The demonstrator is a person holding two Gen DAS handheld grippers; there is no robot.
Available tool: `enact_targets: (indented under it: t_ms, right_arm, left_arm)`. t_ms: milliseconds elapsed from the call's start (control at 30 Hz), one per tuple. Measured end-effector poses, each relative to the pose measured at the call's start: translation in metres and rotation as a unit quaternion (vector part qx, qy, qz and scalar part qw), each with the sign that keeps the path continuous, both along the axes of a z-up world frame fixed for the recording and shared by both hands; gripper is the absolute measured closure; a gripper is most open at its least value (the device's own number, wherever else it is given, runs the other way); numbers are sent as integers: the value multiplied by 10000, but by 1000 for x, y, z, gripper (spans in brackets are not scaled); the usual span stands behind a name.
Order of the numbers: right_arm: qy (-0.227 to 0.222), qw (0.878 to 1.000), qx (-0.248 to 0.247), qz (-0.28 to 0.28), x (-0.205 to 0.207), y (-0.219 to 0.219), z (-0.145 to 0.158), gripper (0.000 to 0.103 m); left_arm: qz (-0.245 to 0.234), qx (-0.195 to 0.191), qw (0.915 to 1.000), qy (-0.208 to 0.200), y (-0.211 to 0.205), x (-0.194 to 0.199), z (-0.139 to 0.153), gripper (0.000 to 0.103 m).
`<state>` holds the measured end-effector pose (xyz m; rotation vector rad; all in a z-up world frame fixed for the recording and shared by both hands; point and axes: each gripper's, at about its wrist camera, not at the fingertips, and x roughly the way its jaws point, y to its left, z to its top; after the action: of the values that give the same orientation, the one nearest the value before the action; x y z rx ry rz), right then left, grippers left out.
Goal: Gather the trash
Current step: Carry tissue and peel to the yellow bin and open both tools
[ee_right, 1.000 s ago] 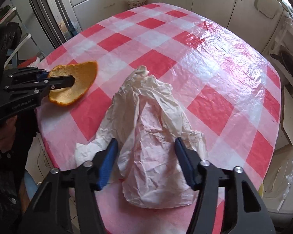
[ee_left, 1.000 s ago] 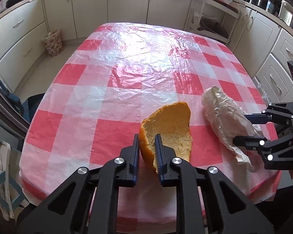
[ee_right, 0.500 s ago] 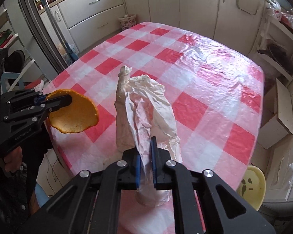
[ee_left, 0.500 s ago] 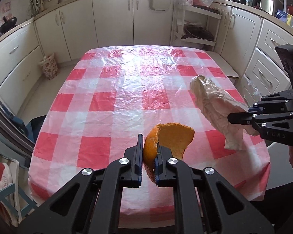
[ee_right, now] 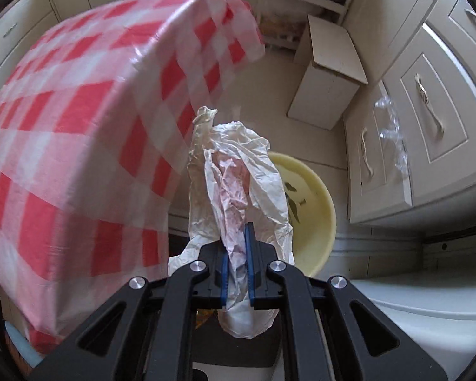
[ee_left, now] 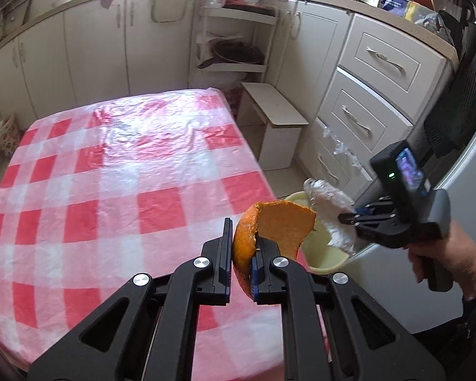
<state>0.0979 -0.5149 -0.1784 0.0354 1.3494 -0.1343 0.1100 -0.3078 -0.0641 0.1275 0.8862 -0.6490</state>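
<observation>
Orange peel (ee_left: 269, 231) sits clamped between the jaws of my left gripper (ee_left: 241, 265), a curved piece standing up out of the pads with its pale inner side facing right. It hangs over the table's near right corner, clear of the red-and-white checked cloth (ee_left: 117, 190), which has nothing on it that I can see.

My right gripper (ee_right: 237, 273) is clenched on a crumpled sheet of white paper (ee_right: 238, 171), pinkish in the middle; the blue pads pinch it low down and the rest sticks up and bulges out to both sides. From the left wrist view I see that same gripper (ee_left: 349, 219) out past the table's right edge, a hand (ee_left: 444, 260) wrapped round its grip, the paper (ee_left: 330, 209) pointing back toward the peel and nearly touching it.

Below both pieces, on the floor just off the table's right edge, stands a pale yellow bowl (ee_right: 320, 203) with a few dark scraps in it. The paper is above its rim; the peel overlaps its left side in the left wrist view, bowl (ee_left: 323, 254) behind.

White drawers (ee_left: 374, 95) line the far right.
</observation>
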Motion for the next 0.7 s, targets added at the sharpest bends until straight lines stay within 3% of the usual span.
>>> enact_targets:
  t_ms: [67, 100, 133, 200, 267, 367, 433, 567, 633, 667, 700]
  right_arm:
    - [194, 9998, -34, -101, 7, -7, -18, 93]
    - [284, 9994, -81, -205, 11, -13, -27, 86]
    - [329, 9989, -102, -311, 10, -21, -31, 67]
    - [312, 9978, -145, -570, 8, -38, -32, 47]
    - [141, 9946, -68, -1027, 0, -59, -22, 47]
    - [-491, 9837, 41, -1728, -11, -90, 17, 46]
    - [-1033, 9741, 128, -2006, -19, -99, 48, 39]
    - [-2215, 9507, 154, -2165, -31, -100, 113, 31]
    - [-2656, 9396, 137, -2156, -36, -95, 136, 27]
    - [-2787, 9362, 139, -2135, -38, -93, 143, 27]
    - [-2859, 9345, 145, -2116, -36, -95, 146, 27]
  left_arm:
    - [-156, 1, 9998, 86, -28, 2, -7, 94]
    - [-218, 2, 9997, 131, -38, 3, -11, 94]
    - [-257, 42, 9995, 168, -52, 5, -15, 94]
    - [-366, 83, 9990, 244, -73, 7, -24, 94]
    - [-452, 117, 9983, 354, -89, 10, -33, 94]
    - [-574, 238, 9965, 554, -121, 11, -51, 94]
    - [-632, 324, 9948, 724, -139, 11, -62, 94]
    - [-785, 755, 9887, 1031, -189, 11, -86, 93]
    - [-816, 988, 9845, 1200, -216, 15, -102, 77]
    - [-842, 1070, 9824, 1276, -226, 18, -109, 64]
    - [-827, 1124, 9816, 1300, -234, 20, -115, 60]
